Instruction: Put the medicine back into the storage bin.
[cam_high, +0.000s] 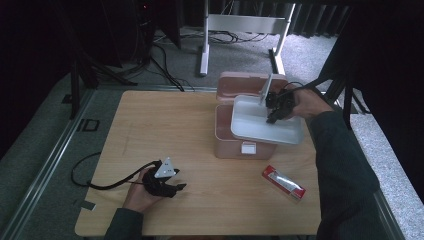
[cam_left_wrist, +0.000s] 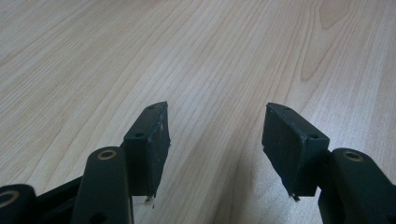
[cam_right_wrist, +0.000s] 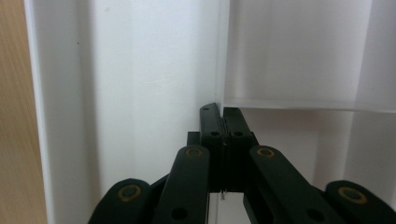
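A pale wooden table (cam_high: 165, 130) stands on grey carpet with a dark surround, and the pink box (cam_high: 235, 142) near its far right edge serves as the landmark. In the high view, a white tray (cam_high: 250, 122) is tilted over the top of that box, its far right edge pinched by the right gripper (cam_high: 274, 116); the box's pink lid (cam_high: 235, 82) lies just behind, and a red packet (cam_high: 284, 183) lies on the table in front of the box to the right. The left gripper (cam_high: 175, 189) rests well apart from the box, at the near left. In the left gripper view its jaws stand parted over bare wood, holding nothing. In the right gripper view the jaws are closed tight on a thin white wall of the tray (cam_right_wrist: 140, 93), which rises straight ahead of them. To do this lift well, I judge the grip should stay firm and the tray be kept level and clear of the box rim.
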